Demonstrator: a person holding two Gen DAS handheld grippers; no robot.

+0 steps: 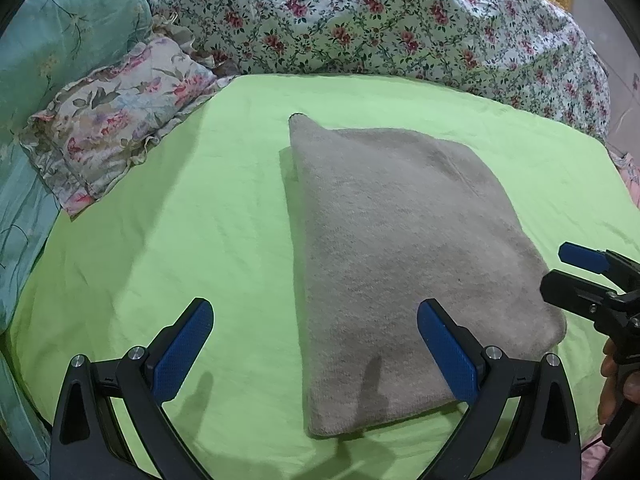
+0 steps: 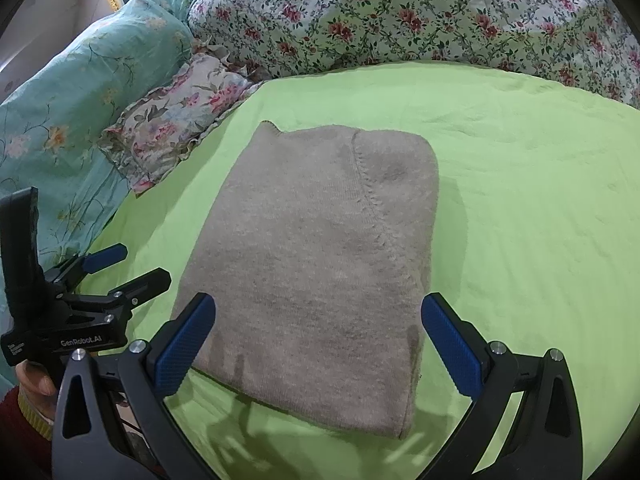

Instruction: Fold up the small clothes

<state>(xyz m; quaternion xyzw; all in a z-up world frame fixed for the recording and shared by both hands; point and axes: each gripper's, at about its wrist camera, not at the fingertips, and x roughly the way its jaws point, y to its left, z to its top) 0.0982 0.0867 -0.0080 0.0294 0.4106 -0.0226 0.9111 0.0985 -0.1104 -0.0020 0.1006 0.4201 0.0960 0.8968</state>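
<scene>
Two grippers over a green sheet [image 1: 160, 220] on a bed, both empty. Folded into a thick rectangle, grey knitted garment [image 1: 400, 248] lying flat near the middle of the sheet, closer to its near edge than to the far one, one pointed corner sticking out toward the far left. Visible along the top layer in the right wrist view [image 2: 320, 260], a stitched seam running from the far edge down toward the near right corner. Left gripper [image 1: 316, 344] with jaws spread wide, hovering above the near left corner of the garment, one blue pad over bare sheet and the other over the knit; touching or just above, cannot tell. Right gripper [image 2: 318, 344] likewise spread wide, straddling the near edge of the garment, pinching nothing. Seen from the left wrist, right gripper [image 1: 576, 276] just beside the garment's near right corner. Beyond the far edge of the sheet, a floral quilt [image 1: 360, 20] bunched up; at the far left corner, a frilled floral pillow [image 1: 116, 120] resting against a teal pillow [image 1: 60, 40].
</scene>
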